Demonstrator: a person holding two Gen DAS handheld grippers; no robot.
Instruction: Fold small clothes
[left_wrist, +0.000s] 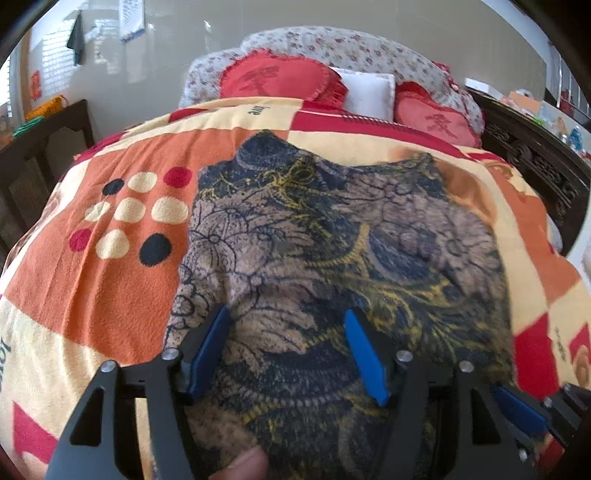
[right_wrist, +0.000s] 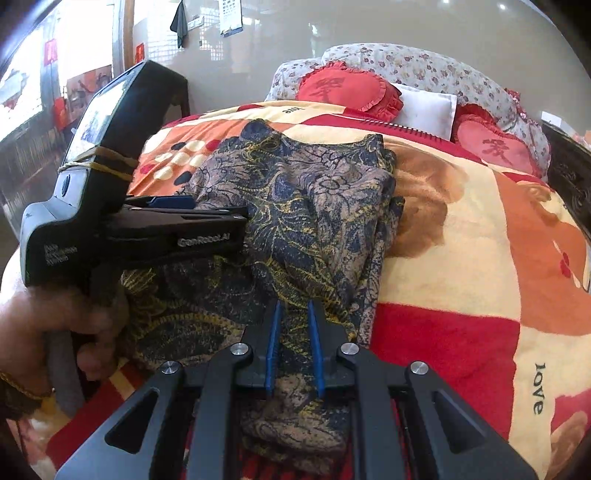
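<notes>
A tan, navy and yellow patterned garment (left_wrist: 332, 236) lies on the bed blanket (left_wrist: 92, 266); it also shows in the right wrist view (right_wrist: 317, 206), folded over with layered edges on its right side. My left gripper (left_wrist: 286, 319) is open, its blue fingers (left_wrist: 210, 347) spread wide over the garment's near part. It shows from the side in the right wrist view (right_wrist: 218, 210), above the cloth's left part. My right gripper (right_wrist: 294, 306) is shut on a bunched fold of the garment at its near edge, and its tip shows in the left wrist view (left_wrist: 517, 406).
The blanket (right_wrist: 461, 236) is orange, cream and red. Red heart cushions (left_wrist: 280, 79), a white pillow (left_wrist: 369, 92) and a floral quilt (left_wrist: 332, 44) sit at the far end. Dark wooden bed rails (left_wrist: 535, 166) run along the right, dark furniture (left_wrist: 44, 147) stands at left.
</notes>
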